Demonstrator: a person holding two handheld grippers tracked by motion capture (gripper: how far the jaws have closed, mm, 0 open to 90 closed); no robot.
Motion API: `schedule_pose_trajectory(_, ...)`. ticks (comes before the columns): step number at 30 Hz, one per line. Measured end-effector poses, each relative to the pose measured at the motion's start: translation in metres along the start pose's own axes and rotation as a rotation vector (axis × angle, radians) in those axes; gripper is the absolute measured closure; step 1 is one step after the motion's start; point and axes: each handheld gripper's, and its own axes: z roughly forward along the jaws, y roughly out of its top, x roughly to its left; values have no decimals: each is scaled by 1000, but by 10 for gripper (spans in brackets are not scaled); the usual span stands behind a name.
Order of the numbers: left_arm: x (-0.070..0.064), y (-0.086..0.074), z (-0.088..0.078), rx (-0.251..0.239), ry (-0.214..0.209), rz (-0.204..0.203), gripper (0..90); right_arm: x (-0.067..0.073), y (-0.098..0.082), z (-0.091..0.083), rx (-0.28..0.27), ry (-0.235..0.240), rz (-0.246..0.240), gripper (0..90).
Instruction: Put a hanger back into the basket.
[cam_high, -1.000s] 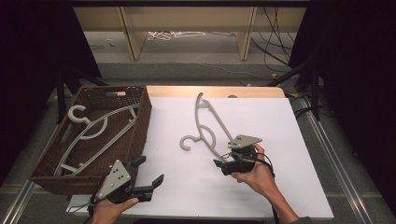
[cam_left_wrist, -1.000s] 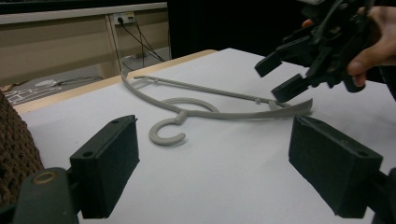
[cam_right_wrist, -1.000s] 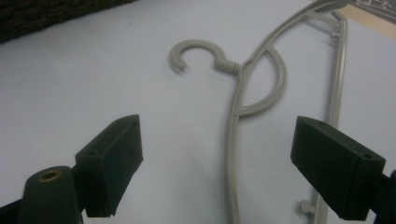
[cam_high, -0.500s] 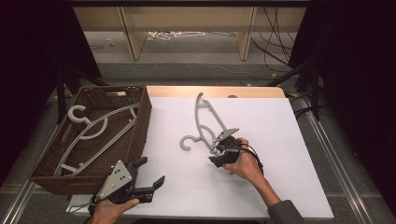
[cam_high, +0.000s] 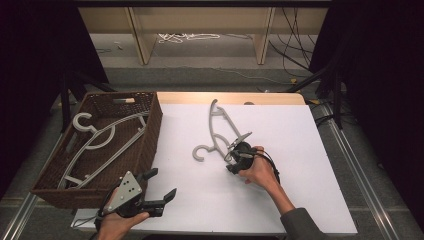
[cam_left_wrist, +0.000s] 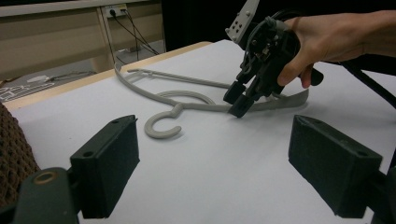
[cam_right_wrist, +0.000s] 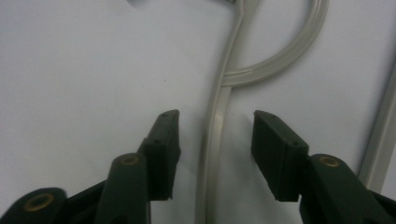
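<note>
A grey plastic hanger (cam_high: 216, 131) lies flat on the white table, hook toward the basket. My right gripper (cam_high: 231, 160) points down over its near arm. In the right gripper view the hanger's arm (cam_right_wrist: 212, 154) runs between the two pads (cam_right_wrist: 164, 140), with a gap on each side. These jaws have just been closing around that arm without pressing it. The left gripper view shows the hanger (cam_left_wrist: 187, 98) with the right gripper (cam_left_wrist: 236, 102) tipped onto it. My left gripper (cam_high: 162, 182) rests open near the table's front edge, nothing between its pads (cam_left_wrist: 107, 168).
A brown wicker basket (cam_high: 155, 120) stands at the left of the table and holds two grey hangers (cam_high: 100, 140). Its corner (cam_left_wrist: 14, 158) is beside my left gripper. Cables lie on the floor beyond the table's far edge.
The right hand moved up and left onto the hanger and tilted its gripper down. Its jaws narrowed around the hanger's arm. The left gripper stayed still.
</note>
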Motion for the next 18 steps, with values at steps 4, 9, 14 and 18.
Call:
schedule_pose_trajectory(4, 0, 0, 0, 2, 1, 9, 161, 0, 3, 1, 23, -1, -1, 580)
schedule_pose_trajectory(9, 1, 0, 0, 6, 1, 15, 161, 1, 6, 1, 44, 2, -4, 621)
schedule_pose_trajectory(14, 0, 0, 0, 4, 1, 7, 162, 0, 9, 1, 69, 7, 8, 656)
schedule_pose_trajectory(18, 1, 1, 0, 2, -2, 15, 164, -1, 11, 1, 81, 4, 18, 689)
